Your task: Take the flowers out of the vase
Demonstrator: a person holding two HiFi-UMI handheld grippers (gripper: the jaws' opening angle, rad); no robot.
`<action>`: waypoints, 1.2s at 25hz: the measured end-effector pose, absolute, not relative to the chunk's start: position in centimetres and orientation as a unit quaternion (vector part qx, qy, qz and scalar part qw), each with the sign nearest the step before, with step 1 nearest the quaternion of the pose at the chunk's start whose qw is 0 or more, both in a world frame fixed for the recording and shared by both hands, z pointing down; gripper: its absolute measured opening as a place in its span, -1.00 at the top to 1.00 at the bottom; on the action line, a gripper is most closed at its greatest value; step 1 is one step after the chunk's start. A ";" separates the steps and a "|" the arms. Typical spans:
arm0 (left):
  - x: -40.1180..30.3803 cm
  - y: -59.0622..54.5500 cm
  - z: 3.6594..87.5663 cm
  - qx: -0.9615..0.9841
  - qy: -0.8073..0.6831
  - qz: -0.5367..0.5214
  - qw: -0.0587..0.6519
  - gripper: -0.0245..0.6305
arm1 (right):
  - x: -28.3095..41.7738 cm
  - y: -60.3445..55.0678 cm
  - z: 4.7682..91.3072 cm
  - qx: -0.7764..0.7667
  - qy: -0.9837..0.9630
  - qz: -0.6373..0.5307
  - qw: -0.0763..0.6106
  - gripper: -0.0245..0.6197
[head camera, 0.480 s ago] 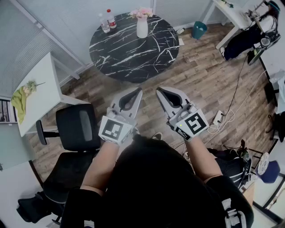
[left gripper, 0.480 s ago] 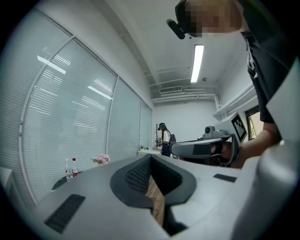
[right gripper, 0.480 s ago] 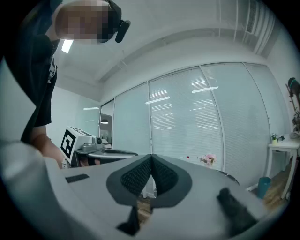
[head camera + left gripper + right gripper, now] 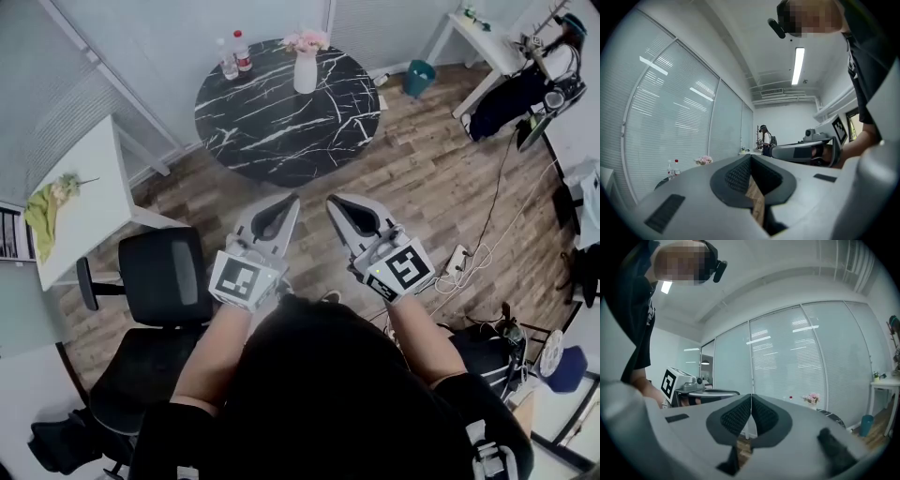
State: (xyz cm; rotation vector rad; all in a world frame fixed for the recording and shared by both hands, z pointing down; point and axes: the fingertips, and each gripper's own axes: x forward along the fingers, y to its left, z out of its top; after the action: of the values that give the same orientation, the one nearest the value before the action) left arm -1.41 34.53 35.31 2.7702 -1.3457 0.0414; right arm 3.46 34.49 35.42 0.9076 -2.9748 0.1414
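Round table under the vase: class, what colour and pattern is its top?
The round table is black with white marble-like veins, clearest in the head view.

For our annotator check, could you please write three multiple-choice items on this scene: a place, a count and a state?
1. Where does the tall white vase of pink flowers stand? A on the wooden floor; B on the round black marble table, near its far edge; C on the black office chair.
2. How many clear plastic bottles stand on that table? A two; B four; C none.
3. How are the left gripper and right gripper? A both shut, empty; B both wide open; C right shut on a flower.
B: the vase rests on the marble top. A: two bottles stand beside the vase. A: each gripper view shows jaws together, nothing between.
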 end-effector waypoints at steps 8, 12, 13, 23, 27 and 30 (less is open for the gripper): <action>-4.1 34.5 35.4 0.903 -0.429 0.003 0.032 0.88 | 0.7 34.3 36.1 0.314 -0.948 0.048 0.021 0.86; -5.5 34.9 35.6 0.908 -0.419 0.002 0.033 0.88 | -0.6 34.6 36.4 0.329 -0.943 0.048 0.024 0.86; -5.9 34.9 35.7 0.908 -0.417 0.002 0.032 0.88 | -0.9 34.6 36.4 0.333 -0.941 0.047 0.024 0.86; -8.7 33.5 35.9 0.907 -0.419 -0.004 0.034 0.88 | -3.0 33.5 36.5 0.349 -0.936 0.031 0.037 0.86; -8.6 32.4 36.0 0.907 -0.420 -0.003 0.034 0.88 | -3.0 32.3 36.7 0.348 -0.936 0.031 0.036 0.86; -8.5 31.2 36.2 0.906 -0.422 0.000 0.034 0.88 | -3.0 31.0 36.9 0.344 -0.938 0.037 0.029 0.86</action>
State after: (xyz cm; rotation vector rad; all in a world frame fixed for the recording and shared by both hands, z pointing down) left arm -8.47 31.19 36.16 2.7856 -1.2985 0.0015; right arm -2.99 31.01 36.93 1.0622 -2.8917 0.1144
